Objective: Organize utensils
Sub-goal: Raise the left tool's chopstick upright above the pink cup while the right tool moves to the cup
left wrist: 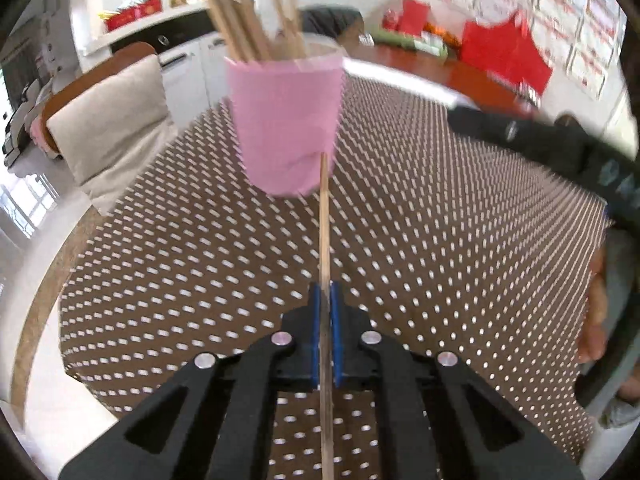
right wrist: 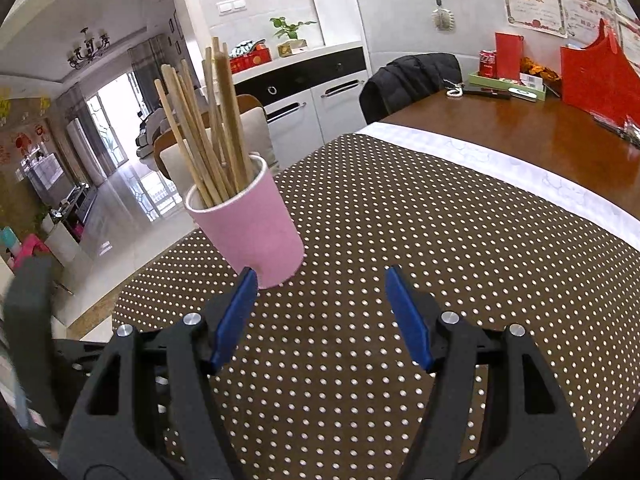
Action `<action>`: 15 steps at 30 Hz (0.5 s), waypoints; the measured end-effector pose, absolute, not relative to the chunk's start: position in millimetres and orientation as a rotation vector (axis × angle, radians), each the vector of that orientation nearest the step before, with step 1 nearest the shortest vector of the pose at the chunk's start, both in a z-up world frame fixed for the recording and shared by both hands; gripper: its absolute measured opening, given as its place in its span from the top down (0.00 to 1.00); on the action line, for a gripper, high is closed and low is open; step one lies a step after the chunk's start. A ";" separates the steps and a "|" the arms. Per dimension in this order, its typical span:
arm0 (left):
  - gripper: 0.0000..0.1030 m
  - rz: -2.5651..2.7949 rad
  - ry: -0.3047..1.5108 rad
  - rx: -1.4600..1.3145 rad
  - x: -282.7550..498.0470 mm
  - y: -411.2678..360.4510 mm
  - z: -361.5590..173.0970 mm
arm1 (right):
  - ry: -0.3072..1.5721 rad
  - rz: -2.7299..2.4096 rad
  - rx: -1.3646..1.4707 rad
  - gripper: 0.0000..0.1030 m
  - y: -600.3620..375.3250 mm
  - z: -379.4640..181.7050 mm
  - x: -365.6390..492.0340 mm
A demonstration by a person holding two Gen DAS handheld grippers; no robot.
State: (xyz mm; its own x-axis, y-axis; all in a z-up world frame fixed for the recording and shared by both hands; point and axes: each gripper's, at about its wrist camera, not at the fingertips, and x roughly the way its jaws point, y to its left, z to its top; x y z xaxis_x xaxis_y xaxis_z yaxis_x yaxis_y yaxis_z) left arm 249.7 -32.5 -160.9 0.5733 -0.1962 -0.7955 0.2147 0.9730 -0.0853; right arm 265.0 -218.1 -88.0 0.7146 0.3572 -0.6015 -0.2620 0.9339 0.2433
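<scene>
In the left wrist view, the left gripper point(left wrist: 326, 300) is seen clenched on a single wooden chopstick point(left wrist: 325, 240), which is pinched between the two blue pads point(left wrist: 316, 320) and runs straight ahead from between them, also trailing back under the camera. The stick is pale, thin and plain. Its far tip is seen against the lower edge of a pink paper cup point(left wrist: 286, 120) that lies directly ahead of the fingers; whether the tip touches the cup cannot be told. The cup is blurred, and a bundle of similar chopsticks point(left wrist: 244, 12) rises from its mouth. A brown cloth with white dots point(left wrist: 180, 260) is spread beneath. To the right of the gripper, part of the other black tool and the edge of a hand point(left wrist: 596, 320) are caught.

In the right wrist view, the right gripper point(right wrist: 320, 280) is shown released, its blue pads well apart with only dotted cloth between them. The pink cup stands upright ahead and to the left, its base just beyond the left pad. Here the picture is sharp: the cup's white inside and the fanned, uneven tops of the sticks can be made out, which the left view does not give. The held chopstick is not shown here. A wooden table point(right wrist: 520, 140) extends beyond the cloth.
</scene>
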 end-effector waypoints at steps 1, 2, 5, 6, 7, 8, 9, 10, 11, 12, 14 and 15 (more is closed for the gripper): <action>0.94 -0.250 0.910 0.001 248.2 -24.9 -155.5 | 0.690 0.351 0.146 0.36 -215.7 -87.0 266.5; 0.94 -0.254 0.893 -0.017 246.7 -19.4 -151.5 | 0.687 0.357 0.150 0.36 -213.5 -86.3 267.6; 0.94 -0.249 0.828 -0.022 238.9 -6.3 -135.7 | 0.683 0.389 0.167 0.36 -204.5 -84.4 274.6; 0.94 -0.259 0.797 -0.009 233.6 -3.1 -129.6 | 0.685 0.399 0.172 0.36 -202.5 -84.2 276.7; 0.95 -0.268 0.794 -0.006 232.2 0.0 -126.6 | 0.690 0.415 0.179 0.36 -198.9 -84.7 280.3; 0.95 -0.274 0.808 -0.015 232.5 3.2 -127.2 | 0.692 0.423 0.185 0.36 -196.3 -85.2 283.2; 0.95 -0.283 0.818 -0.022 231.8 1.6 -128.9 | 0.692 0.427 0.189 0.36 -194.2 -85.9 285.1; 0.95 -0.296 0.825 -0.027 231.2 3.8 -131.4 | 0.693 0.431 0.195 0.36 -192.3 -86.6 288.3; 0.95 -0.289 0.813 -0.027 228.4 8.2 -132.3 | 0.694 0.435 0.202 0.36 -190.5 -87.2 290.4; 0.95 -0.280 0.792 -0.027 227.5 11.9 -132.4 | 0.694 0.436 0.215 0.36 -189.7 -87.6 293.7; 0.95 -0.287 0.759 -0.066 226.2 17.9 -125.5 | 0.691 0.434 0.236 0.36 -188.3 -88.0 298.9; 0.95 -0.288 0.729 -0.087 227.2 21.9 -119.6 | 0.690 0.436 0.246 0.36 -187.4 -87.8 301.3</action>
